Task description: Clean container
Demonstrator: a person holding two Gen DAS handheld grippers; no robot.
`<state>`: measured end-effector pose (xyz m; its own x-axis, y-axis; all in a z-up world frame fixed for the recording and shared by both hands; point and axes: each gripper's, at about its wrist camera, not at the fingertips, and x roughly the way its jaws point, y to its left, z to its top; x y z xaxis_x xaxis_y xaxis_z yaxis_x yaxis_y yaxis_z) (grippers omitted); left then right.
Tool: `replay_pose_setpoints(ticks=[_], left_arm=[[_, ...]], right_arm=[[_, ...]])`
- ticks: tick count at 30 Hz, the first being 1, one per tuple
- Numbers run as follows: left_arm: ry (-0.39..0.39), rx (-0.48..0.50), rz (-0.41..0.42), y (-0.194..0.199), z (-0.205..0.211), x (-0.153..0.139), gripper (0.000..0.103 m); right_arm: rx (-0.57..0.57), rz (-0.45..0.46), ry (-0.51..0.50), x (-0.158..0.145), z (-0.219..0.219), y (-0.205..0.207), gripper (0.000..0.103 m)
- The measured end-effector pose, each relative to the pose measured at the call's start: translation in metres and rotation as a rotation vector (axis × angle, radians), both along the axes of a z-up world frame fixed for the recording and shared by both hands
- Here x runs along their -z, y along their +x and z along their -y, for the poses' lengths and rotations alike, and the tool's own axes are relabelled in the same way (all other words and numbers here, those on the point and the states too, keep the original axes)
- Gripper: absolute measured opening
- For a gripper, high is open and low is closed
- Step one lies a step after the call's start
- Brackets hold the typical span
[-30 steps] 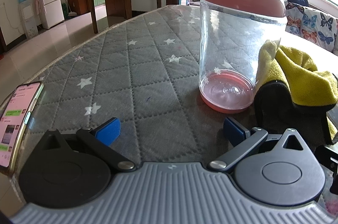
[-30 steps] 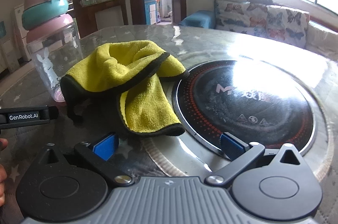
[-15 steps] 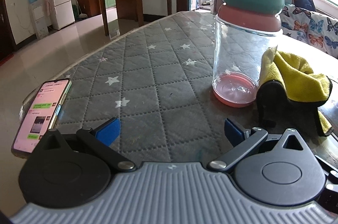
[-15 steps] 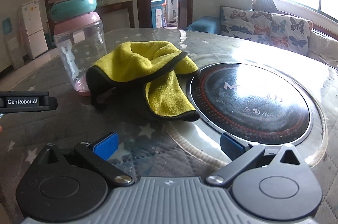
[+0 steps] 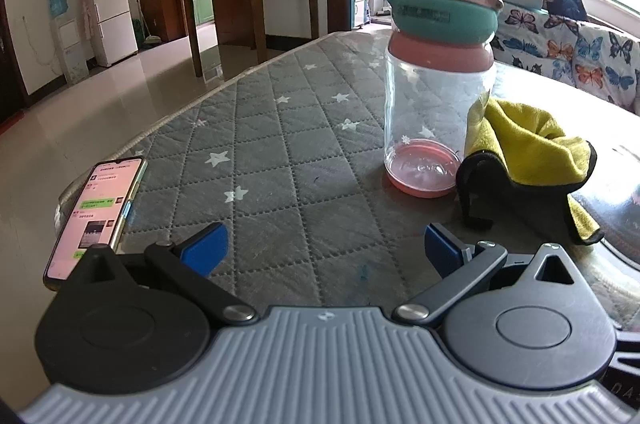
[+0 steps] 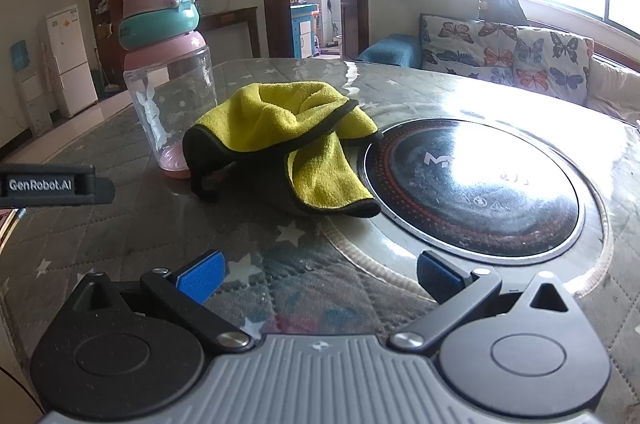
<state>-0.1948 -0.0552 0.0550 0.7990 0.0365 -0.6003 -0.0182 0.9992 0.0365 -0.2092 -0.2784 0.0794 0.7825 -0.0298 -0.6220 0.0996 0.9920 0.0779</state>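
A clear plastic bottle (image 5: pixel 434 112) with a pink base and a pink-and-teal antlered lid stands upright on the quilted star-pattern table; the right wrist view has the bottle (image 6: pixel 170 96) at the left. A crumpled yellow cloth with black edging (image 5: pixel 524 148) lies touching its right side, and the same cloth (image 6: pixel 292 136) sits ahead of the right gripper. My left gripper (image 5: pixel 322 250) is open and empty, short of the bottle. My right gripper (image 6: pixel 318 274) is open and empty, short of the cloth. The left gripper's body (image 6: pixel 52 184) shows at the left edge.
A phone (image 5: pixel 94 212) with a lit screen lies at the table's left edge. A round black induction hob (image 6: pixel 476 184) is set into the table right of the cloth. A butterfly-print sofa (image 6: pixel 508 60) stands beyond the table; a wooden side table (image 5: pixel 248 4) and fridge are across the room.
Both grippers have pulled back from the bottle and cloth, which now look smaller and farther off. The whole antlered lid has come into view. Nothing on the table moved.
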Motion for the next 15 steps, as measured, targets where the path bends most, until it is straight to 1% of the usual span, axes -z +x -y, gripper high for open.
replay_pose_setpoints(ticks=[4, 9, 15], left_arm=[[0.008, -0.014, 0.008, -0.003, 0.000, -0.003, 0.103], [-0.001, -0.012, 0.001, -0.007, 0.001, -0.005, 0.103], [0.041, 0.011, -0.006, -0.010, 0.010, -0.006, 0.103]], right_arm=[[-0.005, -0.001, 0.003, 0.000, 0.000, -0.004, 0.103], [-0.012, 0.008, 0.007, -0.002, -0.001, -0.011, 0.103], [-0.011, 0.015, 0.008, -0.003, 0.000, -0.015, 0.103]])
